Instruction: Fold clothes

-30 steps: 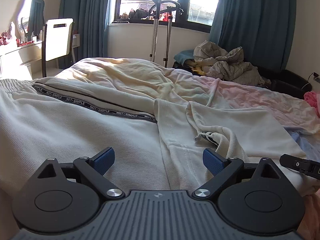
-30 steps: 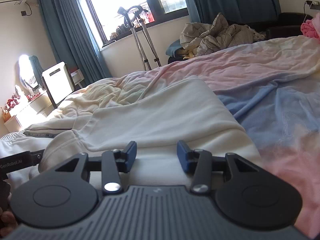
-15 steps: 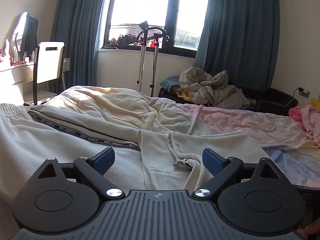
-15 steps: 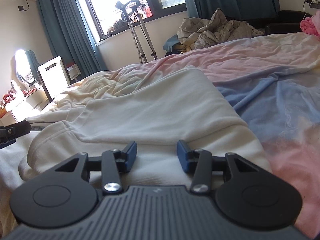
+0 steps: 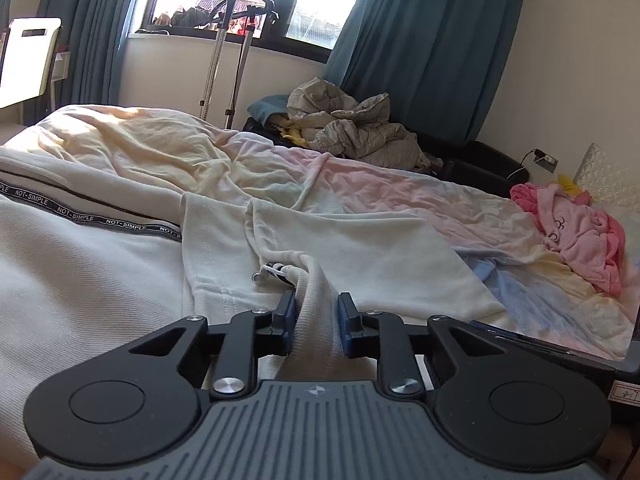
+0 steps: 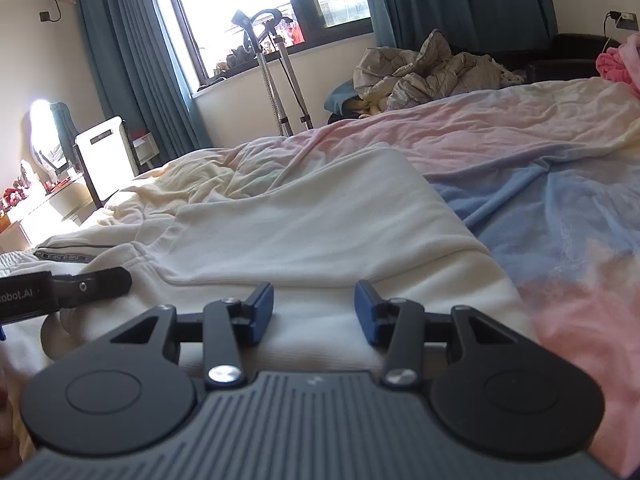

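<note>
Your left gripper [image 5: 316,322] pinches the cream knitted garment [image 5: 360,256] on the pastel-sheeted bed [image 5: 400,196]; your right gripper [image 6: 314,312] hovers parted. Teal curtains [image 5: 424,40] hang at one o'clock.

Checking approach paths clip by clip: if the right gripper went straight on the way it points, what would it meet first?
The right gripper sits open and low over the cream garment, pointing along it. Going straight on, it would likely meet that fabric first; past it lies the bedsheet. How far above the cloth it sits is unclear.
</note>
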A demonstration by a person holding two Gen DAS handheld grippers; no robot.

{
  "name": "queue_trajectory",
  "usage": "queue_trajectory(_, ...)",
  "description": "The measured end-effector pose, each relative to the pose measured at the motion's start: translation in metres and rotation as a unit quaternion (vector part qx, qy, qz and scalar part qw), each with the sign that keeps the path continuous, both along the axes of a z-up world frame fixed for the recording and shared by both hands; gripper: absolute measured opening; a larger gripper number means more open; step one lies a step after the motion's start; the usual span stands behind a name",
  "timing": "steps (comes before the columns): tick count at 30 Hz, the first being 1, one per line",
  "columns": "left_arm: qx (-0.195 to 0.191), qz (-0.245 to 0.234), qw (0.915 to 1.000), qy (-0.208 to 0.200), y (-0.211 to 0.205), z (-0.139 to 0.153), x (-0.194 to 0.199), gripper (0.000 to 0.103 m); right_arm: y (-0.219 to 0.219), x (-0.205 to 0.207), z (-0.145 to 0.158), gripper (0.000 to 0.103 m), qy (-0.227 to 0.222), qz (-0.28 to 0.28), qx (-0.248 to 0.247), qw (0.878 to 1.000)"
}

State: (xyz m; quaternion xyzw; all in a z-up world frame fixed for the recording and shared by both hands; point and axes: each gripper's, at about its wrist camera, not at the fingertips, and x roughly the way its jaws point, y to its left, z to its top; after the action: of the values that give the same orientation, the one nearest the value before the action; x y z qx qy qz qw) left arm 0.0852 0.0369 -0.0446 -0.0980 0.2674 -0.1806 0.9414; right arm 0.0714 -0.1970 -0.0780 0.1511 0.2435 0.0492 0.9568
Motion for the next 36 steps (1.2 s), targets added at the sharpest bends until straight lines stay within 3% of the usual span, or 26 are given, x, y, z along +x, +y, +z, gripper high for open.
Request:
queue_trajectory(2, -0.018, 0.009, 0.9998, -0.003, 0.006, 0.007, -0.006, 0.021, 0.001, 0.000, 0.002, 0.046, -0.008, -0.001, 0.001, 1.000)
queue_trajectory(6, -0.002, 0.021, 0.9998, 0.005, 0.006, 0.007, -0.009, 0.021, 0.004, -0.001, 0.008, 0.046, -0.028, 0.000, -0.006, 1.000)
queue_trajectory(12, 0.028, 0.032, 0.9989, 0.023, 0.001, -0.001, -0.005, 0.025, 0.008, 0.010, -0.006, 0.046, 0.008, 0.005, -0.020, 1.000)
queue_trajectory(14, 0.023, 0.034, 0.9991, 0.001, 0.002, 0.005, -0.011, 0.025, 0.006, 0.010, -0.005, 0.046, 0.008, 0.002, -0.012, 1.000)
queue_trajectory(15, 0.021, 0.040, 0.9989, -0.014, 0.003, 0.008, -0.014, 0.027, 0.006, 0.010, -0.005, 0.046, 0.008, 0.002, -0.010, 1.000)
queue_trajectory(18, 0.026, 0.052, 0.9979, -0.028, 0.004, 0.010, -0.017, 0.059, 0.006, 0.009, -0.006, 0.046, 0.006, 0.001, -0.009, 1.000)
queue_trajectory(27, 0.064, 0.079, 0.9948, -0.005, 0.005, -0.001, -0.009, 0.061, 0.001, 0.005, -0.001, 0.047, -0.011, -0.009, 0.008, 1.000)
queue_trajectory(30, 0.076, 0.087, 0.9932, 0.002, 0.005, -0.005, -0.006, 0.062, -0.008, 0.000, 0.007, 0.047, -0.033, -0.052, 0.008, 0.998)
queue_trajectory(32, 0.085, 0.093, 0.9920, 0.008, 0.006, -0.007, -0.004, 0.062, -0.019, -0.001, 0.009, 0.057, -0.039, -0.097, 0.004, 0.995)
queue_trajectory(35, 0.097, 0.102, 0.9899, 0.015, 0.006, -0.011, -0.002, 0.062, -0.047, 0.001, 0.002, 0.059, -0.009, -0.177, 0.027, 0.984)
queue_trajectory(36, 0.096, 0.103, 0.9899, 0.017, 0.007, -0.011, -0.001, 0.062, -0.061, 0.003, -0.006, 0.060, 0.011, -0.193, 0.055, 0.980)
